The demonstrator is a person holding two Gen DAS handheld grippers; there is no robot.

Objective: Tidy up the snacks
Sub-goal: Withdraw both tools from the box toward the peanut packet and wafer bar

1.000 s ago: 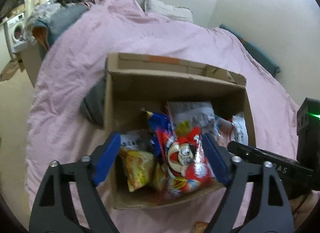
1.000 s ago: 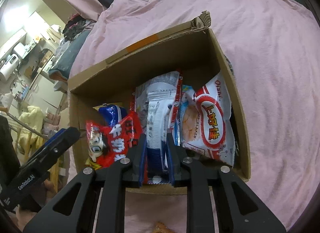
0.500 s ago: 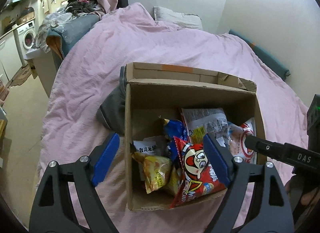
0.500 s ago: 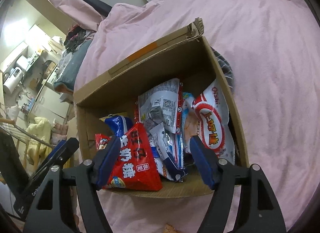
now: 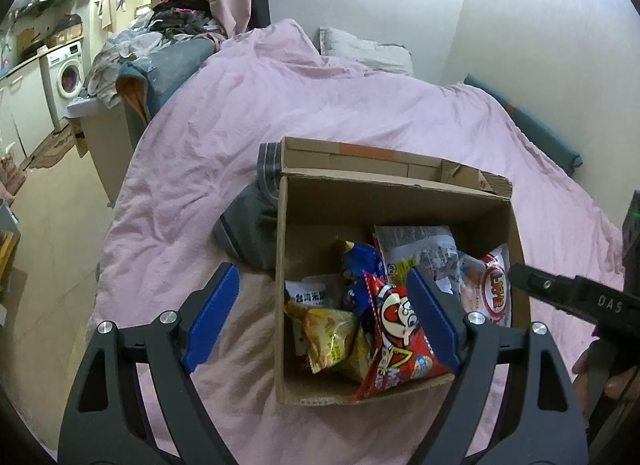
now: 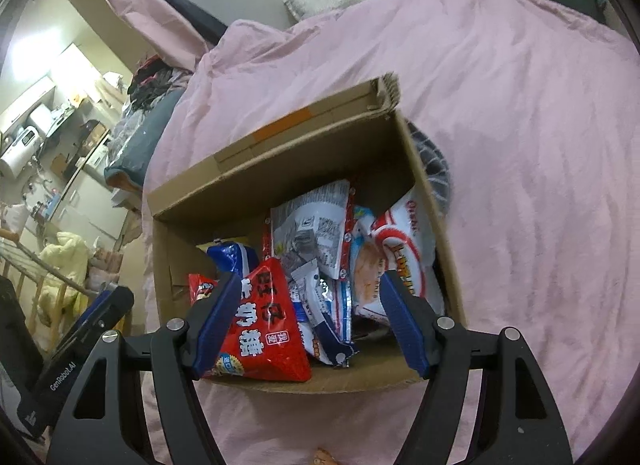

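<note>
Pink bed (image 5: 360,113) — both tongs agape

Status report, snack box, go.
Left gripper open, empty. Right gripper open, empty, above the box. Snack bags inside, red bag at the front. Nothing in the way.

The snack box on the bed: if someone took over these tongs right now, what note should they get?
Left tongs: open, empty, above the box's near left side.
Right tongs: open, empty, over the box's near edge.
Cardboard box sits on the pink bedspread, holding every snack in view: red cartoon bag, yellow bag, blue bag, white Oishi bag.
Done: snacks boxed.
Left: tidy them if wanted; they lie jumbled.
</note>
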